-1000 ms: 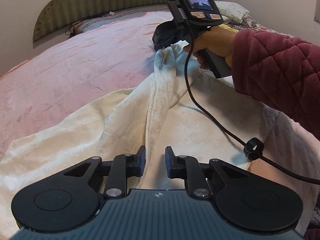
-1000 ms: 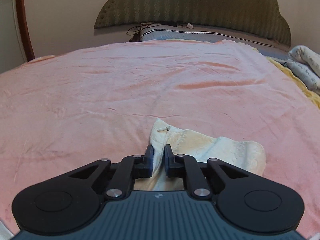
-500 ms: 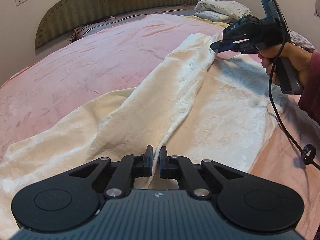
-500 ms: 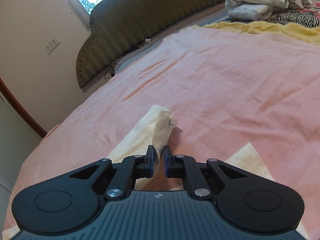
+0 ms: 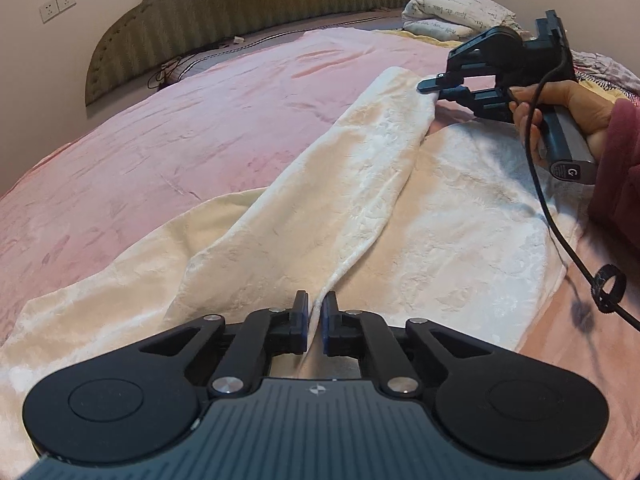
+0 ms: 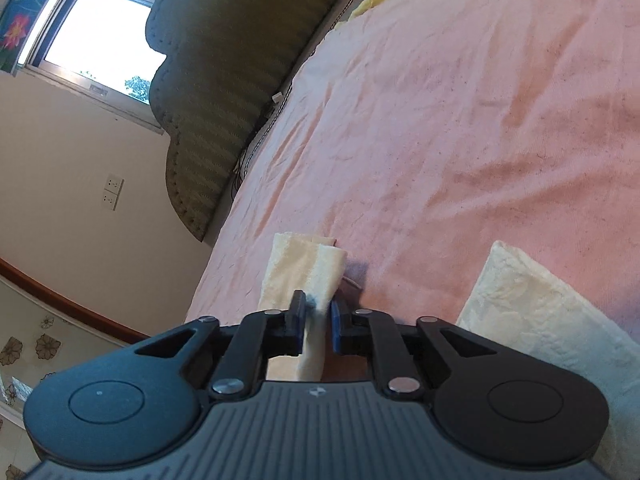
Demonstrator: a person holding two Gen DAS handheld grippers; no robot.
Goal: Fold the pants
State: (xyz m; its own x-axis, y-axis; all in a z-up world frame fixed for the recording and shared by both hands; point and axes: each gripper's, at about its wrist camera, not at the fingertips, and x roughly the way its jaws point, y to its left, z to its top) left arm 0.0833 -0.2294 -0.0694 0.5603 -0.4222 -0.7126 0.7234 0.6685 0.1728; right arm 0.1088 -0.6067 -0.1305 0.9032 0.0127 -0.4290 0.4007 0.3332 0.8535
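The left gripper (image 5: 315, 316) lay low over the bed, its two black fingers pinched on a raised fold of the cream, textured plush pants (image 5: 344, 184). Ahead of those fingers and to their right, the right gripper (image 5: 434, 87) was held level by a hand (image 5: 568, 108) in a maroon quilted sleeve (image 5: 618, 176), clamping the far end of the same fold. In the right wrist view the camera was rolled sideways; the right gripper's (image 6: 318, 314) blue-padded fingers held a narrow strip of the cloth between them, and the cloth's end stuck out beyond the tips.

There was one pair of pants and two grippers. The pants were spread on a pink bedspread (image 5: 160, 128) that ran ahead of the fingers to one olive padded headboard (image 5: 256, 4). One black cable (image 5: 556, 236) trailed right.
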